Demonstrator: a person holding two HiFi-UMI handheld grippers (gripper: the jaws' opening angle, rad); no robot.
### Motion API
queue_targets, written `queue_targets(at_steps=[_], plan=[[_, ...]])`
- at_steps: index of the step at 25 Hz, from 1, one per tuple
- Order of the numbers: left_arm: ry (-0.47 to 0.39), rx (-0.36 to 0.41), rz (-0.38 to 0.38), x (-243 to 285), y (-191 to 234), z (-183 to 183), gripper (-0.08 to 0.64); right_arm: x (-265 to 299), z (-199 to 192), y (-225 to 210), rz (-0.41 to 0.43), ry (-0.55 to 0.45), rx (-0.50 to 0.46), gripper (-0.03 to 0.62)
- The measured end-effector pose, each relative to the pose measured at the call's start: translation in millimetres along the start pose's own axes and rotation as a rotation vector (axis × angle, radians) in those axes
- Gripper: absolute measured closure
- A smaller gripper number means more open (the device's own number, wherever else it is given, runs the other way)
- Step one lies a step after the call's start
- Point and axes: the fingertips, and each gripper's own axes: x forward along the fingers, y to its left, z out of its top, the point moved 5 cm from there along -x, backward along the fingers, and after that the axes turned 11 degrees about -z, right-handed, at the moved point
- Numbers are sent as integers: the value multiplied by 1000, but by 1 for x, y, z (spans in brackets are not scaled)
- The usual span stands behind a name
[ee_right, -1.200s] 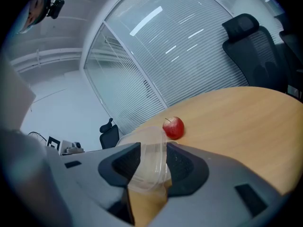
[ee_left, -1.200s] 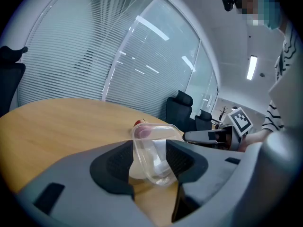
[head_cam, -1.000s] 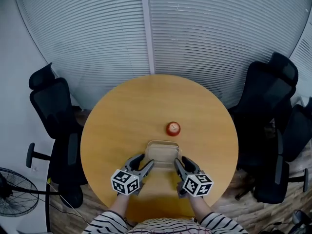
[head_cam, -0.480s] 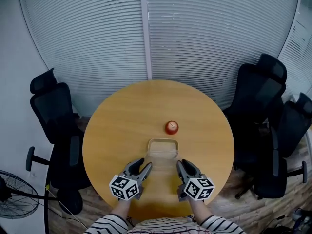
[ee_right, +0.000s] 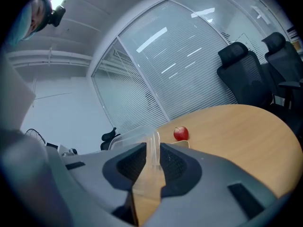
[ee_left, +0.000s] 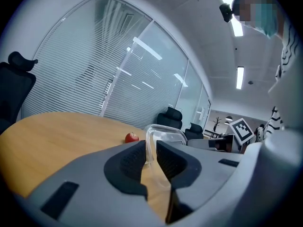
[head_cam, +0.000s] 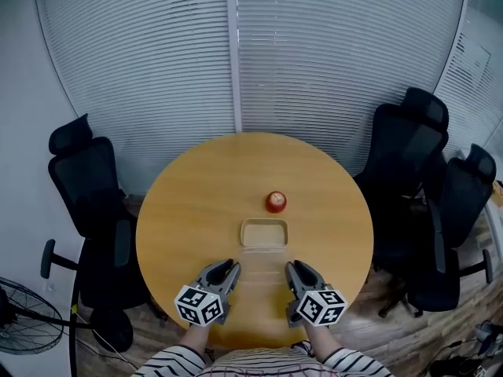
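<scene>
Back come both pairs of tongs toward the near edge of the desk point(head_cam: 200, 203), and the clear lid has come away with them, off the tray they were working at a second ago. Left tongs point(head_cam: 229, 268) point(ee_left: 150, 156): pressed in on one rim of the clear lid point(ee_left: 166, 133) point(ee_right: 127, 139), plastic pinched between the pads. The lid is held between the two pairs, close in front of the person. Beyond it the shallow tray point(head_cam: 244, 232) sits on the desk, apart from both tongs, with the red apple point(head_cam: 275, 202) point(ee_left: 131, 137) point(ee_right: 181, 133) just past it. Right tongs point(head_cam: 292, 268) point(ee_right: 153, 161): clamped on the lid's opposite rim. Black office chairs point(head_cam: 402, 151) stand by the desk.
</scene>
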Motion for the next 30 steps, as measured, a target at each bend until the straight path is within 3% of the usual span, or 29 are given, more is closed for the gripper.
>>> queue_targets(at_steps=[14, 30], plan=[[17, -27, -48, -29, -31, -18, 483, -47, -24, 9, -47, 9, -4, 508], [20, -47, -33, -45, -41, -29, 508, -63, -39, 13, -61, 35, -7, 522]])
